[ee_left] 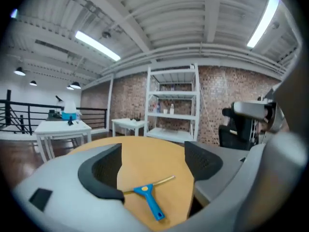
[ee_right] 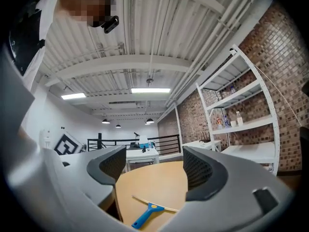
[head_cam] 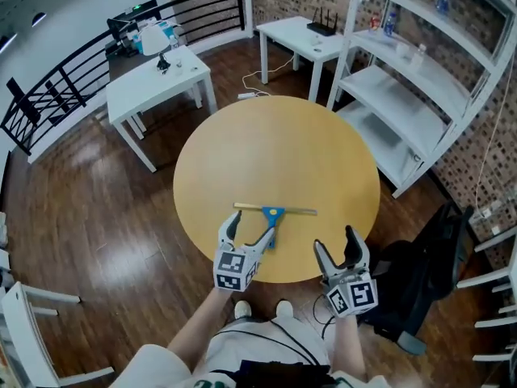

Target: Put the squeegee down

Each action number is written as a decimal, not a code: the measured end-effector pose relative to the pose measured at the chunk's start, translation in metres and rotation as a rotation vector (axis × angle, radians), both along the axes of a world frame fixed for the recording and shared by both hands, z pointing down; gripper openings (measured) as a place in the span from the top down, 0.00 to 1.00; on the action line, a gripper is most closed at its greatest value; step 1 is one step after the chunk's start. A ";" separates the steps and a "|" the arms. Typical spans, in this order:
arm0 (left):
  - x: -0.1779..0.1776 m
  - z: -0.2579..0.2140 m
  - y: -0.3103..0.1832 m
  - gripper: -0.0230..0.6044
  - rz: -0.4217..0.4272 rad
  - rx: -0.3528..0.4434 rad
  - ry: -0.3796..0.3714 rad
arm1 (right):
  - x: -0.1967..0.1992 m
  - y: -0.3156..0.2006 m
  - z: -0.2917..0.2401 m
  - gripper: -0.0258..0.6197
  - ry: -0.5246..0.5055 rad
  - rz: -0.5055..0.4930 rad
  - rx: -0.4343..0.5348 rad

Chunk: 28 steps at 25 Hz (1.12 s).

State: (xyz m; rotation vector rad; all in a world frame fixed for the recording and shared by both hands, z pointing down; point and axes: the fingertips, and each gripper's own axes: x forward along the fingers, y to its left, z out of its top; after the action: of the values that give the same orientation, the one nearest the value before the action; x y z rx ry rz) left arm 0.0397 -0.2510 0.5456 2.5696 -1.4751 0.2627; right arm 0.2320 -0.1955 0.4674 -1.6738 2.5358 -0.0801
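A squeegee [head_cam: 273, 216] with a blue handle and a thin pale blade lies flat on the round wooden table [head_cam: 242, 152], near its front edge. It also shows on the tabletop in the left gripper view [ee_left: 150, 198] and the right gripper view [ee_right: 147, 212]. My left gripper [head_cam: 251, 227] hovers over the table's near edge, just short of the handle, jaws wide open and empty. My right gripper [head_cam: 336, 244] is raised to the right of it, off the table's rim, open and empty too. Neither touches the squeegee.
A white shelving unit [head_cam: 420, 79] stands right of the table. Two white tables [head_cam: 157, 83] [head_cam: 299, 39] stand behind it, one bearing a lamp and a blue object. A black railing [head_cam: 89, 63] runs along the far left. A dark chair [head_cam: 420, 281] sits at right.
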 end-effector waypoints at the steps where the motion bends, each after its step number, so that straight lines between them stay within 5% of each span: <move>1: -0.016 -0.025 0.007 0.30 -0.043 0.045 0.037 | -0.005 -0.002 -0.006 0.34 0.001 -0.001 0.012; 5: -0.073 -0.090 0.038 0.28 -0.191 0.175 0.115 | -0.026 -0.007 -0.017 0.34 0.020 -0.009 0.013; 12: -0.128 -0.112 0.069 0.28 -0.330 0.244 0.088 | -0.055 -0.014 -0.024 0.35 0.049 -0.050 0.000; 28: -0.132 -0.124 0.085 0.29 -0.313 0.264 0.063 | -0.074 0.005 -0.054 0.35 0.011 -0.084 0.049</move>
State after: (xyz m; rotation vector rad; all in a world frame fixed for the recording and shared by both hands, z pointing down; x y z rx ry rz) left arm -0.0921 -0.1665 0.4221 2.4523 -1.9700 -0.0582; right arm 0.1584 -0.1902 0.4138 -1.5541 2.5941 -0.0146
